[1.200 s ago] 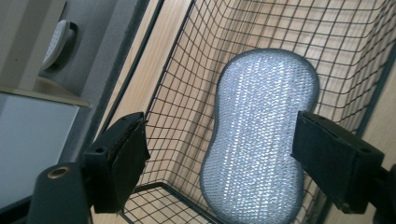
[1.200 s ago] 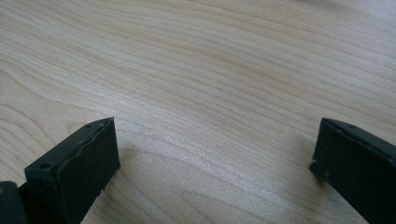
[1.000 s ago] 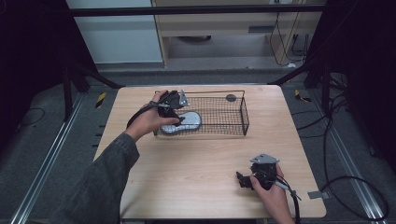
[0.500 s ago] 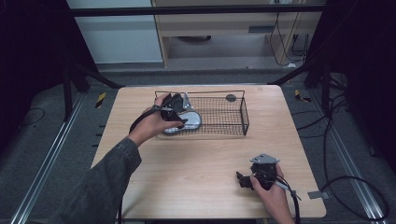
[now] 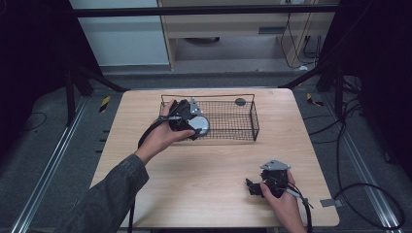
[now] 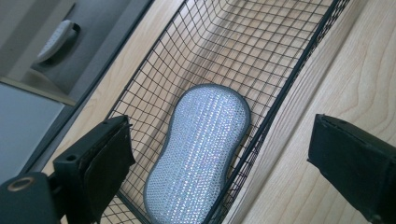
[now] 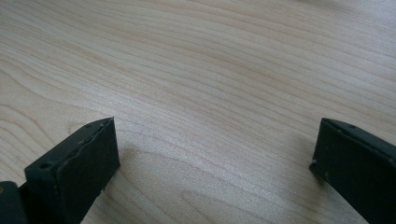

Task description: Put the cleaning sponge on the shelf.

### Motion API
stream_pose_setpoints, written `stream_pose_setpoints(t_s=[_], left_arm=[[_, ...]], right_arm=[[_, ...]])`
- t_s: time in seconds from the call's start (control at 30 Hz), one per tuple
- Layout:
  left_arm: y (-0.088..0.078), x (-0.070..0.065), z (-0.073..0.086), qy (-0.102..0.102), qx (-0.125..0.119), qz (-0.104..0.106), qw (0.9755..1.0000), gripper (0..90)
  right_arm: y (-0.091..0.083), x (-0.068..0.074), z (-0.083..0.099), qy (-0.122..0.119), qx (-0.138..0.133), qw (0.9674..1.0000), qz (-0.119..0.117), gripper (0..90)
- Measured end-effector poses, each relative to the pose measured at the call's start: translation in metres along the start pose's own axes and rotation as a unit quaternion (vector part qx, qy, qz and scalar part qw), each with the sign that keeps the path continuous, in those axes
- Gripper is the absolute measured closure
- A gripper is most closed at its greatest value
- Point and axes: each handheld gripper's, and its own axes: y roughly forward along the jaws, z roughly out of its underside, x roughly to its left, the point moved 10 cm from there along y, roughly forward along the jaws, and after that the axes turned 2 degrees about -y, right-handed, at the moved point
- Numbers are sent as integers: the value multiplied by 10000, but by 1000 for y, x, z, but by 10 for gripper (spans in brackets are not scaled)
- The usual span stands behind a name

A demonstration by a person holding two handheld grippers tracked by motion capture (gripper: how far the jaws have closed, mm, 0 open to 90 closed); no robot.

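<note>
on the wooden table [image 5: 204,165], wire basket [image 5: 245,127] holds a silver scrubber [image 6: 198,151]; both grippers' jaws gape empty.

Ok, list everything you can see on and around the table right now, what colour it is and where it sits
Table: one, light wood, centre of the high view.
Wire basket: one, black, far middle of the table.
Scrubbing pad: one, silver-grey with a grey rim, lying in the basket's left end.
Small round object: one, dark, at the basket's far right corner; too small to identify.
Left gripper: one, black, open, over the basket's left end above the pad.
Right gripper: one, black, open, low over bare wood at the near right.
</note>
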Motion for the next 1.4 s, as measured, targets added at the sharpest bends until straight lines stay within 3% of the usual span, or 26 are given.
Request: stream_pose_setpoints(t_s=[0.13,0.23,0.5,1.1,1.4], left_arm=[[-6,-9,-1,-109,-123,112,9998,49],[-10,-15,0,-72,-159,125,9998,48],[-20,-27,7,-231,-328,155,9991,48],[-31,-37,34,-510,-498,101,9974,49],[-39,-35,51,-826,-650,22,9945,48]], right_arm=[[0,0,0,15,-4,10000,-8,7],[0,0,0,6,-2,10000,0,7],[0,0,0,9,-2,10000,4,7],[0,0,0,11,0,10000,0,7],[0,0,0,7,-1,10000,0,7]])
